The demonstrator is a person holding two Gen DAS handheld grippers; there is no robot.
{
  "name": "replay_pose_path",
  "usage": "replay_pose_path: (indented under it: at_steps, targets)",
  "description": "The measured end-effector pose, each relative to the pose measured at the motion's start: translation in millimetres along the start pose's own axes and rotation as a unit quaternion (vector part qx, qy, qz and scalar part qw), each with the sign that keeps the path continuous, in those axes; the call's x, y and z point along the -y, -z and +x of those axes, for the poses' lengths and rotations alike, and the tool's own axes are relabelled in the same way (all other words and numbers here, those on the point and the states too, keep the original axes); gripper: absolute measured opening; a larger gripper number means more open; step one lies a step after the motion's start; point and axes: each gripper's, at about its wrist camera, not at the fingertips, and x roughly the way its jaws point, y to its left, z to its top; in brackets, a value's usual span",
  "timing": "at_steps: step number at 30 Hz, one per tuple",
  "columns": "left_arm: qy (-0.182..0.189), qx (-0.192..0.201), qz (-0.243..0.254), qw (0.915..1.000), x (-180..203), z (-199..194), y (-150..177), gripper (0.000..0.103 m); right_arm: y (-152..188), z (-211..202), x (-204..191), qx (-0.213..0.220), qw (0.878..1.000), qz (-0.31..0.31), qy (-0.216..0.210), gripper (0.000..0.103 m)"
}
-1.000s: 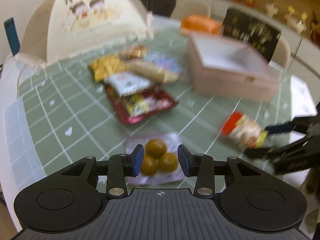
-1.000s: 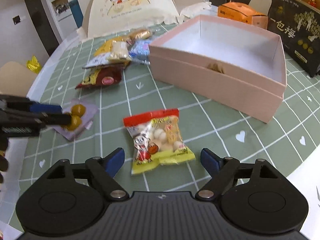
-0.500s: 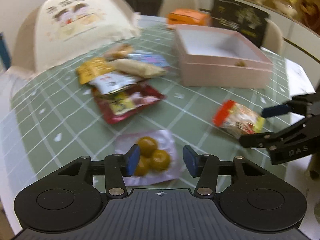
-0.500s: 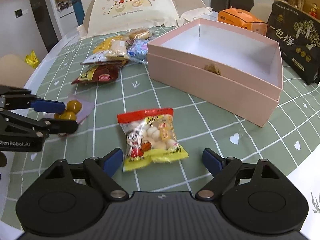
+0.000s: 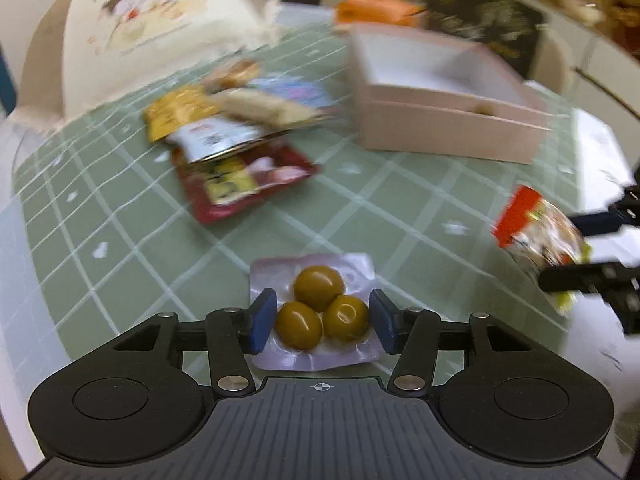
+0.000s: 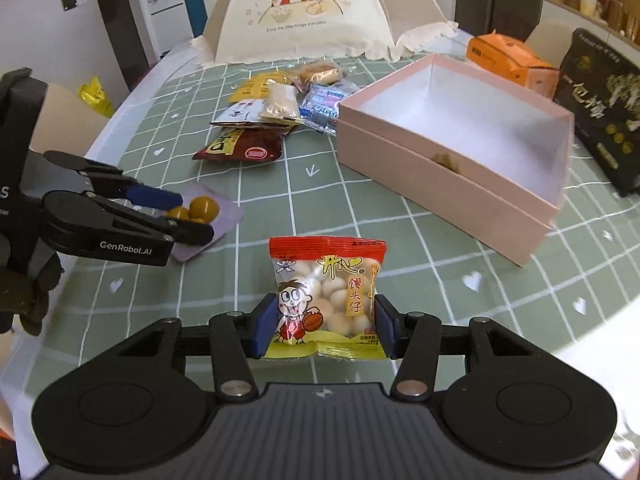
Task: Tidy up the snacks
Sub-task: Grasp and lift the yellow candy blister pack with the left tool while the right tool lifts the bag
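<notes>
My left gripper (image 5: 322,326) is shut on a clear packet of three brown-yellow balls (image 5: 320,312), which also shows in the right wrist view (image 6: 200,210). My right gripper (image 6: 322,330) is shut on a red and yellow bag of small white puffs (image 6: 326,296), seen at the right in the left wrist view (image 5: 538,236). An open pink box (image 6: 452,184) stands on the green checked tablecloth (image 6: 360,216), holding one small brown piece. A pile of snack packets (image 6: 276,116) lies left of the box.
A cream food cover with a cartoon print (image 6: 304,12) stands at the back of the table. An orange box (image 6: 512,60) and a black box (image 6: 604,108) stand behind and right of the pink box. The table's edge curves close on the left and right.
My right gripper has moved up to the puff bag and closed its fingers on its sides. My left gripper stays closed on the packet of balls while its view has swung.
</notes>
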Motion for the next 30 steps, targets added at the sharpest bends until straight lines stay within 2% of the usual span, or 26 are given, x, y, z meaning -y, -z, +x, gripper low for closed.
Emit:
replay_pose_path:
  at_steps: [2,3,4,5,9,12,14,16,20,22,25,27,30]
  targets:
    - [-0.002,0.029,0.013,0.9995,17,-16,8,0.056,8,-15,3,0.008,1.0,-0.003,0.004,0.05]
    - [0.005,0.04,0.005,0.9992,21,-23,8,0.056,12,-21,5,0.012,1.0,-0.004,0.009,0.05]
    - [0.022,0.054,-0.009,0.9983,23,-31,2,0.02,16,-27,7,0.016,1.0,-0.004,0.015,0.05]
    - [0.041,0.07,-0.02,0.9965,25,-39,-9,0.012,19,-32,10,0.02,1.0,-0.002,0.02,0.05]
    - [0.073,0.163,-0.039,0.9831,30,-71,-88,0.012,16,-44,26,0.034,0.999,0.021,0.028,0.05]
    - [0.103,0.197,-0.061,0.9731,27,-75,-137,0.012,9,-53,41,0.047,0.997,0.047,0.035,0.05]
    - [0.119,0.172,-0.063,0.9759,27,-65,-151,0.015,9,-58,49,0.053,0.996,0.055,0.042,0.05]
    - [0.113,0.139,-0.051,0.9824,29,-54,-142,0.015,13,-58,54,0.05,0.995,0.059,0.056,0.05]
    - [0.066,0.08,-0.004,0.9946,33,-29,-89,0.019,32,-46,66,0.037,0.994,0.071,0.07,0.05]
    - [0.047,0.043,-0.021,0.9977,26,-18,-58,0.02,35,-34,74,0.024,0.993,0.091,0.066,0.05]
    - [0.042,0.012,-0.054,0.9976,12,-17,-20,0.02,28,-21,84,0.018,0.993,0.104,0.047,0.052]
    - [0.025,0.001,-0.063,0.9977,11,-19,-2,0.02,20,-14,86,0.02,0.994,0.104,0.038,0.07]
    - [-0.011,-0.006,-0.036,0.9993,24,-18,14,0.02,12,-2,84,0.017,0.994,0.103,0.027,0.073]
